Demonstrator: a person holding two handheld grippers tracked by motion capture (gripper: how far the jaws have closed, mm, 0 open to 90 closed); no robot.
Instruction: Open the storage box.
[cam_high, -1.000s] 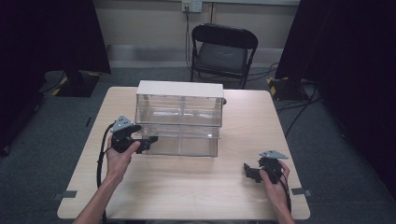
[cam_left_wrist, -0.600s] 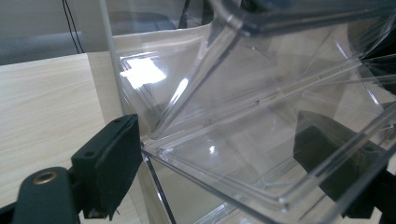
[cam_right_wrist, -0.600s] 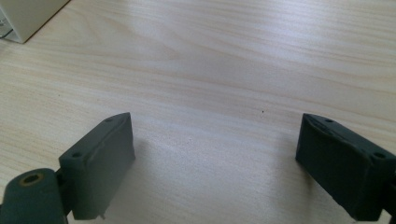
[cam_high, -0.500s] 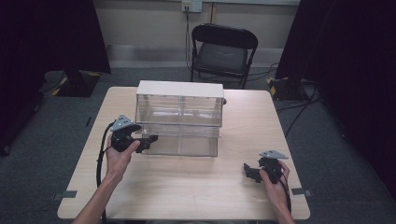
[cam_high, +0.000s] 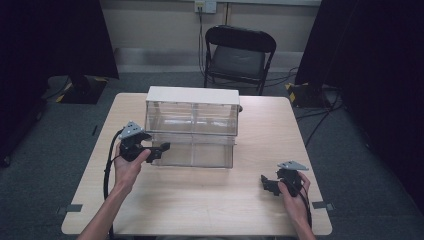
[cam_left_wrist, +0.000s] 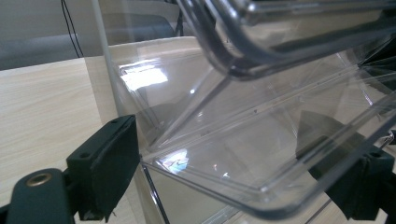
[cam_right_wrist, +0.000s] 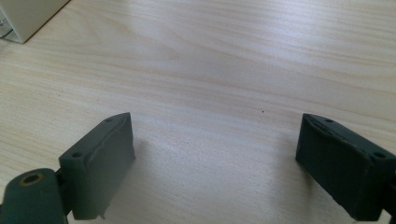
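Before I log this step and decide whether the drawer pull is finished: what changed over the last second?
The left tool has just been opening its jaws at the pulled-out clear drawer; its corner sits between them, and contact can't be judged. Both hands, the drawer unit and the open right tool stayed put.

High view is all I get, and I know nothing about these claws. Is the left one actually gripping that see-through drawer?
Observer: Not gripping. In the left gripper view, the left gripper has its jaws on either side of the drawer corner. They have just been opening, and the pads look clear of the plastic.
Operator: What's the other claw doing?
Observer: The right gripper has its jaws wide apart, with bare table between them.
Operator: Is anything ahead of it?
Observer: A pale corner sits at the top left of its view, probably part of the drawer unit, and well away from the jaws.
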